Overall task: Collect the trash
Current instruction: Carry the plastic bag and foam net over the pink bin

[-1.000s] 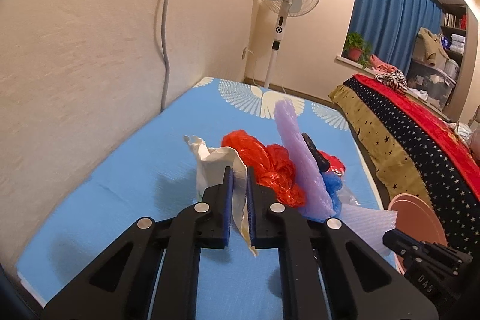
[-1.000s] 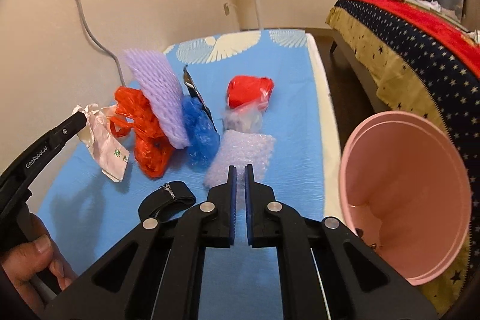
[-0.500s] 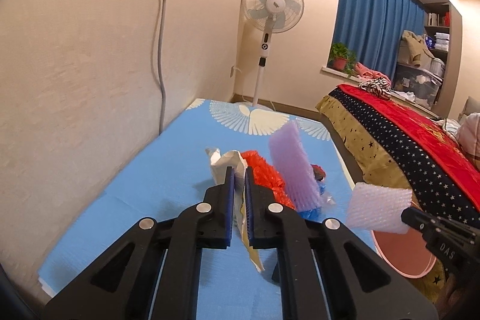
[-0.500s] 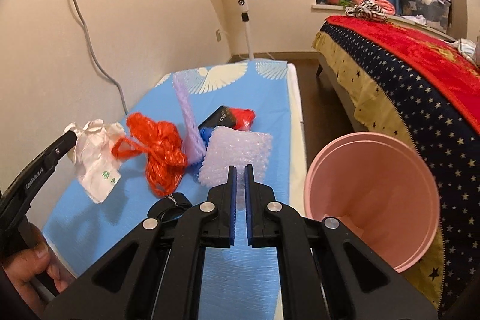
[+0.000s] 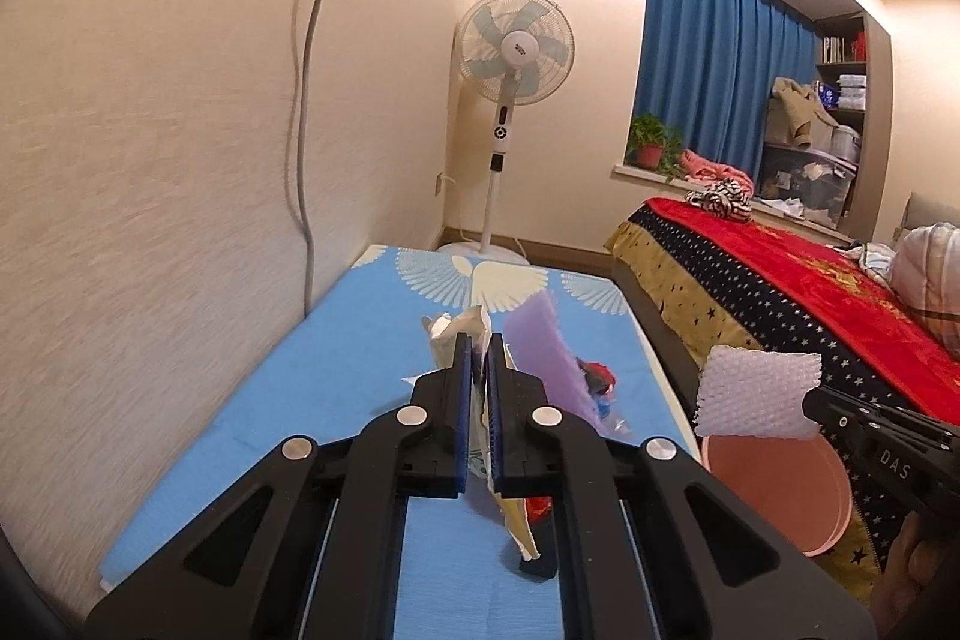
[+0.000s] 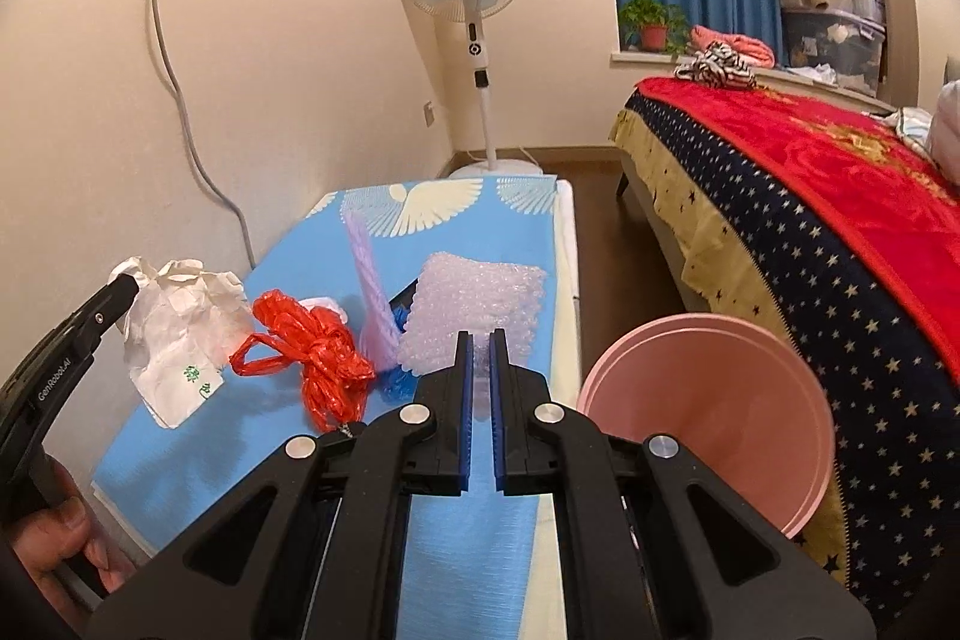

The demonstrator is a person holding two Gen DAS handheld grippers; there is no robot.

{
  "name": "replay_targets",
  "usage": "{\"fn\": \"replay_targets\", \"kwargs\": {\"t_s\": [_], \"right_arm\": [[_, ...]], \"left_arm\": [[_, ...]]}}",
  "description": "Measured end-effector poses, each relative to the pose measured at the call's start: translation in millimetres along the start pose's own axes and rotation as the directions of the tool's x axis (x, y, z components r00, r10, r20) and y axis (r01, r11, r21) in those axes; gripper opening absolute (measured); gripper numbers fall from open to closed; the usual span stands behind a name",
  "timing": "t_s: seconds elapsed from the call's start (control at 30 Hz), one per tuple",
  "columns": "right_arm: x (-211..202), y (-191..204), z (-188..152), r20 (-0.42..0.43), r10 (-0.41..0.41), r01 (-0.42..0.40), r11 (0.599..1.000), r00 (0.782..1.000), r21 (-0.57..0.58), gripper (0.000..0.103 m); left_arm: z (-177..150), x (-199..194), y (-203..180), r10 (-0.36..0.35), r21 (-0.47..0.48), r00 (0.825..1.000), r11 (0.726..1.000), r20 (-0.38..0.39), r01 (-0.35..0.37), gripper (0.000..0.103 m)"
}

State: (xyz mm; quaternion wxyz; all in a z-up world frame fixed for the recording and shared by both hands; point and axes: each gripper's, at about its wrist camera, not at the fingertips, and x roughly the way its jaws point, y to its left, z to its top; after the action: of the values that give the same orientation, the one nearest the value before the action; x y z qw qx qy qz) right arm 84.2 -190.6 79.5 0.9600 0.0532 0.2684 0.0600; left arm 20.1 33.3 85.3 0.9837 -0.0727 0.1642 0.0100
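My left gripper (image 5: pixel 478 346) is shut on a crumpled white paper bag (image 5: pixel 457 334) and holds it above the blue mat (image 5: pixel 336 358); the bag also shows in the right wrist view (image 6: pixel 180 334). My right gripper (image 6: pixel 480 340) is shut on a sheet of bubble wrap (image 6: pixel 474 310), which hangs in the air in the left wrist view (image 5: pixel 757 394). A pink bucket (image 6: pixel 714 400) stands at the mat's right side, also in the left wrist view (image 5: pixel 780 484). A red plastic bag (image 6: pixel 312 352), a purple foam net (image 6: pixel 369 286) and a blue piece (image 6: pixel 396 382) lie on the mat.
A standing fan (image 5: pixel 513 58) stands past the mat's far end. A bed with a red and starred blanket (image 6: pixel 840 196) runs along the right. A wall with a grey cable (image 5: pixel 306 100) borders the mat on the left. A black item (image 5: pixel 537 565) lies near the mat's front.
Both grippers have risen from the mat. The left lifted the white paper bag, the right lifted the bubble wrap off the pile and toward the pink bucket.
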Motion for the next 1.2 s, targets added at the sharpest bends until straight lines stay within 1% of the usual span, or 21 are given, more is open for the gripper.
{"fn": "replay_targets", "kwargs": {"t_s": [0.17, 0.33, 0.47, 0.73, 0.97, 1.2], "right_arm": [[-7.9, -5.2, 3.9, 0.019, -0.030, 0.030, 1.000, 0.999, 0.002, 0.005], [-9.2, -12.0, 6.8, 0.028, -0.062, 0.062, 0.998, 0.998, -0.002, 0.005], [-9.8, -14.7, 5.5, 0.032, -0.087, 0.087, 0.996, 0.996, -0.013, 0.005], [-15.2, -22.3, 6.2, 0.046, -0.128, 0.129, 0.991, 0.991, -0.025, 0.005], [-20.9, -39.6, 7.5, 0.052, -0.178, 0.179, 0.984, 0.983, -0.002, 0.005], [-22.7, -61.5, 9.6, 0.038, -0.225, 0.224, 0.974, 0.974, 0.041, 0.005]], "left_arm": [[4.7, -6.2, -8.3, -0.019, 0.015, 0.999, 1.000, 0.027, 0.019, 0.005], [6.4, -7.7, -20.9, -0.059, 0.040, 0.998, 0.998, 0.039, 0.057, 0.005], [4.4, -3.9, -31.5, -0.092, 0.054, 0.996, 0.994, 0.020, 0.091, 0.005], [-1.5, 8.1, -47.0, -0.146, 0.042, 0.989, 0.988, -0.031, 0.147, 0.005], [-7.5, 19.4, -69.3, -0.202, 0.045, 0.977, 0.978, -0.071, 0.206, 0.005], [-11.2, 29.5, -86.6, -0.253, 0.037, 0.963, 0.966, -0.091, 0.257, 0.005]]}}
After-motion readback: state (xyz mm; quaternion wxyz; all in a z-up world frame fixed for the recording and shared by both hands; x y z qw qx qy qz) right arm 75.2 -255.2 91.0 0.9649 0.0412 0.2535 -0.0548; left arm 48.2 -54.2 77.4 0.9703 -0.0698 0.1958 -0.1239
